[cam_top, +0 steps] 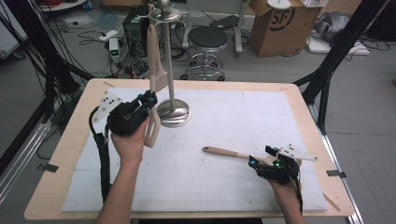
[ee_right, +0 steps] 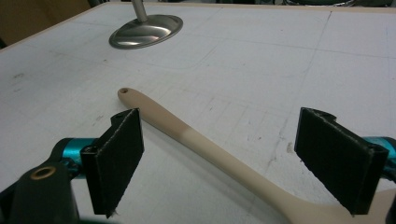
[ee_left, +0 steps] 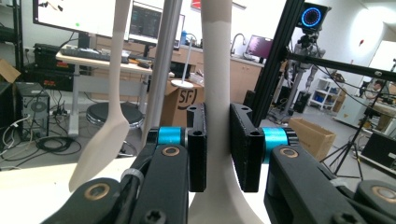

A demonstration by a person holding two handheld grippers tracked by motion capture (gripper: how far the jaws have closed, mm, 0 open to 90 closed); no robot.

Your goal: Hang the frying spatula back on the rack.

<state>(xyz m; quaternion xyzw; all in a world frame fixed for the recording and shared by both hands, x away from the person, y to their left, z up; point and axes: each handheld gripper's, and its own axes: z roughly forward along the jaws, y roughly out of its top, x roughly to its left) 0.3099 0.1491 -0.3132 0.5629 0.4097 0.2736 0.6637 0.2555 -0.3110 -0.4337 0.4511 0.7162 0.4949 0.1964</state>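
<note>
A metal rack [cam_top: 172, 70] stands on a round base [cam_top: 173, 113] at the back left of the white mat. A pale spoon [ee_left: 100, 154] hangs from the rack beside the pole [ee_left: 161, 70]. My left gripper [cam_top: 150, 100] is shut on a second beige utensil [ee_left: 217, 70], held upright next to the pole with its wide end [cam_top: 152, 130] hanging below the jaws. A third, wooden-handled spoon [cam_top: 224, 152] lies flat on the mat at the right. My right gripper [cam_top: 261, 158] is open low over it, and the spoon's shaft [ee_right: 196, 140] runs between the two pads without touching them.
The white mat [cam_top: 233, 121] covers most of the wooden table [cam_top: 74, 135]. Behind the table are a black stool [cam_top: 207, 39], a cardboard box [cam_top: 280, 23] and floor cables. Black frame struts [cam_top: 334, 56] rise at the right rear corner.
</note>
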